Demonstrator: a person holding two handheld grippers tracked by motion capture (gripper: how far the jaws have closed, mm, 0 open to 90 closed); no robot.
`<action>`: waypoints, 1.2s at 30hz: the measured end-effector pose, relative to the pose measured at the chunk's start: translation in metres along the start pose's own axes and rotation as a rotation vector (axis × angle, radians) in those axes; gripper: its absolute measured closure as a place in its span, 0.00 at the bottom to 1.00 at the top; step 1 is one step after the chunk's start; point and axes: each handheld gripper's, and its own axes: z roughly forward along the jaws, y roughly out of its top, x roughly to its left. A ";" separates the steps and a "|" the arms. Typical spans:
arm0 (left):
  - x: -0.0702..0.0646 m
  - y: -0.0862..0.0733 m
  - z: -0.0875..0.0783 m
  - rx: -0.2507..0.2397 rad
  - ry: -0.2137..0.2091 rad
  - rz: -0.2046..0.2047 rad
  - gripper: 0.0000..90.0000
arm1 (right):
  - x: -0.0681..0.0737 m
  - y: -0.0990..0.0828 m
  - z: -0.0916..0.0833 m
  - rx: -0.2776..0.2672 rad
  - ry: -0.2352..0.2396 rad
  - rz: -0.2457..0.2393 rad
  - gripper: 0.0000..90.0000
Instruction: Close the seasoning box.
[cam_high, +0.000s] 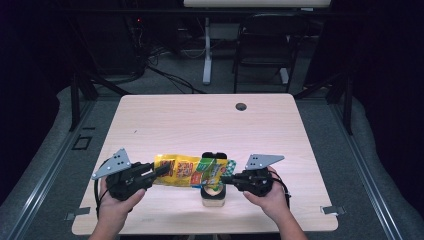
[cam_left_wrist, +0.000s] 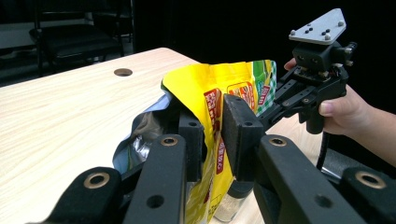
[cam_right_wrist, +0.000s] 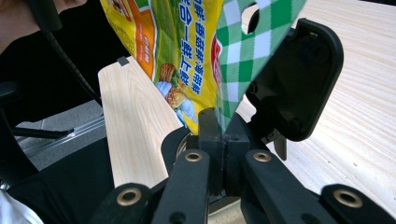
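Observation:
A yellow snack bag (cam_high: 185, 171) hangs sideways over the table's front, spanning the gap from one gripper to the other. My left gripper (cam_high: 159, 171) has the bag's opened mouth end (cam_left_wrist: 201, 84) between its jaws; the pads (cam_left_wrist: 240, 135) stand a little apart with the yellow wall loose in the gap. My right gripper (cam_high: 225, 178) is shut on the green chequered edge (cam_right_wrist: 243, 51), pads meeting (cam_right_wrist: 224, 140). It also shows across the bag from the left gripper (cam_left_wrist: 271, 114). Under the bag stands a small jar (cam_high: 213, 196) with its black flip lid (cam_right_wrist: 299, 79) open.
The light wooden table (cam_high: 200, 125) has a cable hole (cam_high: 241, 106) near its far edge. A dark chair (cam_high: 270, 40) and a white table leg (cam_high: 207, 50) stand behind it. Both of the person's hands sit close to the table's front edge.

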 end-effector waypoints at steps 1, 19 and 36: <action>0.000 0.000 0.000 0.000 0.006 -0.002 0.87 | 0.000 0.000 0.000 -0.002 0.002 0.002 1.00; 0.005 -0.010 -0.005 -0.014 0.005 -0.013 0.87 | -0.005 -0.003 0.000 -0.059 0.045 0.050 0.98; 0.006 -0.011 -0.003 0.002 -0.002 -0.015 0.87 | -0.004 -0.003 -0.001 -0.076 0.021 0.052 1.00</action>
